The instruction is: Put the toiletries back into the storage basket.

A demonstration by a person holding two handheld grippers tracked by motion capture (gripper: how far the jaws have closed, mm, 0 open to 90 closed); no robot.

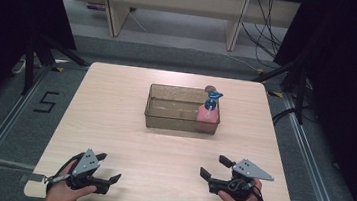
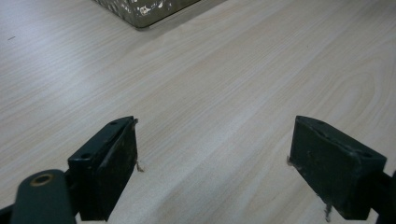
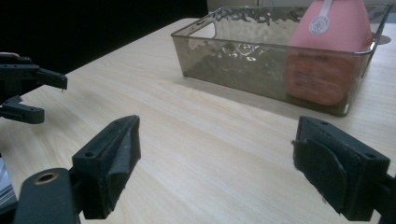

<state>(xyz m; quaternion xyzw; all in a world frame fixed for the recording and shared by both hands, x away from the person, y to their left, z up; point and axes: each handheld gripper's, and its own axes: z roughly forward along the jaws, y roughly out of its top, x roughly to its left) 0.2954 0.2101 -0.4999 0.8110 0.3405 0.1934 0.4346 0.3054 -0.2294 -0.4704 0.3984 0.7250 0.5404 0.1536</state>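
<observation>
1. The pink pump bottle is standing upright inside the clear tray, against the end wall that lies ahead of the right gripper. Judgement: the tray is keeping it contained and steady, with the blue pump head rising clear of the rim for access.
2. The tray is sitting on the worktop, well ahead of both sets of fingers, with bare wood lying between.
3. The right gripper's fingers are standing wide apart, holding and touching nothing; the bottle is lying ahead and to the right of them.
4. The left gripper is likewise spread wide, its fingers gripping nothing and hovering over bare wood; a tray corner is showing far ahead.
5. Judgement: both grippers are waiting at the near edge, no reach begun.
</observation>
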